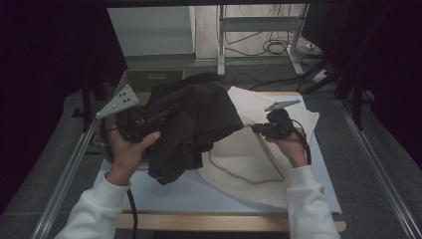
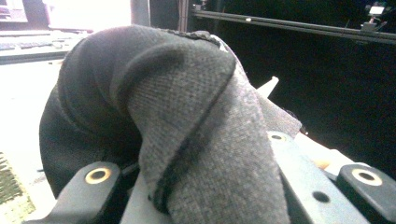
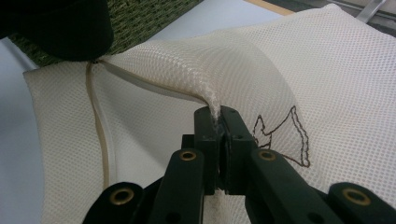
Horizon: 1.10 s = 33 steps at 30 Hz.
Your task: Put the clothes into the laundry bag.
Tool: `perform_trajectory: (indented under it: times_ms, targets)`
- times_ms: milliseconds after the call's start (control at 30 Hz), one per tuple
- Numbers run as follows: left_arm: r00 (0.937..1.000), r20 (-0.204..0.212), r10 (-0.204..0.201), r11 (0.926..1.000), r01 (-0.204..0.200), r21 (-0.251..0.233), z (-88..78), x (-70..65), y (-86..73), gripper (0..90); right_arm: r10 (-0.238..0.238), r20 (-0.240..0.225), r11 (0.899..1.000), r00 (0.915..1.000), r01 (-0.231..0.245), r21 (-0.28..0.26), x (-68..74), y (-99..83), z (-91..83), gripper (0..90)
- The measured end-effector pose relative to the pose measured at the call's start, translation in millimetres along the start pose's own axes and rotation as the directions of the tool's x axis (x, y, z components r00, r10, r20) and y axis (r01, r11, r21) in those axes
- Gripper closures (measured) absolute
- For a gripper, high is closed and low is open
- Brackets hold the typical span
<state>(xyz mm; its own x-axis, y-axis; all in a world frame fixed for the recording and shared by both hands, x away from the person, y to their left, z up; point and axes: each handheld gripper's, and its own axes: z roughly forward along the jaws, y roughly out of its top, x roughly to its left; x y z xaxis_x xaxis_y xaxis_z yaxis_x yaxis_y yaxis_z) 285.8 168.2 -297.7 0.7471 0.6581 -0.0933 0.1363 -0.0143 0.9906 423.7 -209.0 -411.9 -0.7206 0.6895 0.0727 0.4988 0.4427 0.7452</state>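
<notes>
Left gripper (image 1: 142, 122) up off the table (image 1: 164, 191), jaws clamped on a dark garment (image 1: 191, 124); thick grey-black knit bunched right between the jaws in the left gripper view (image 2: 196, 140). Garment hanging in folds, lower edge dangling just above the table's near-left part, upper folds draped over the left edge of the mesh bag (image 1: 249, 149). Right gripper (image 1: 259, 128) over on the bag's right side, jaws pinched tight on a fold of the bag (image 3: 219, 74), white net pulled up into a ridge between the pads (image 3: 208, 126). Bag's opening edge, with its pale cord, running off toward the garment. Small brown outline drawing (image 3: 282, 137) on the net just right of the pinch. Rest of the bag flat on the table. Green woven basket (image 1: 149, 77) beyond the table's far-left corner, behind the garment.
</notes>
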Motion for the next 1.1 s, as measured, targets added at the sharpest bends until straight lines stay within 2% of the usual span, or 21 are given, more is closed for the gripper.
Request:
perform_trajectory:
  times_ms: [667,1100]
  targets:
    - [0.999,0.045,0.0,0.9996,-0.002,0.029,10.7,-10.5,-7.3,78.6,0.0,0.008,1.0,1.0,0.0,-0.001,-0.7,-0.8,3.5,86.5]
    - [0.9952,0.098,0.003,0.9997,-0.006,0.025,14.9,-28.5,-8.5,78.6,0.004,0.008,1.0,1.0,-0.004,-0.005,-2.3,-0.4,3.6,86.5]
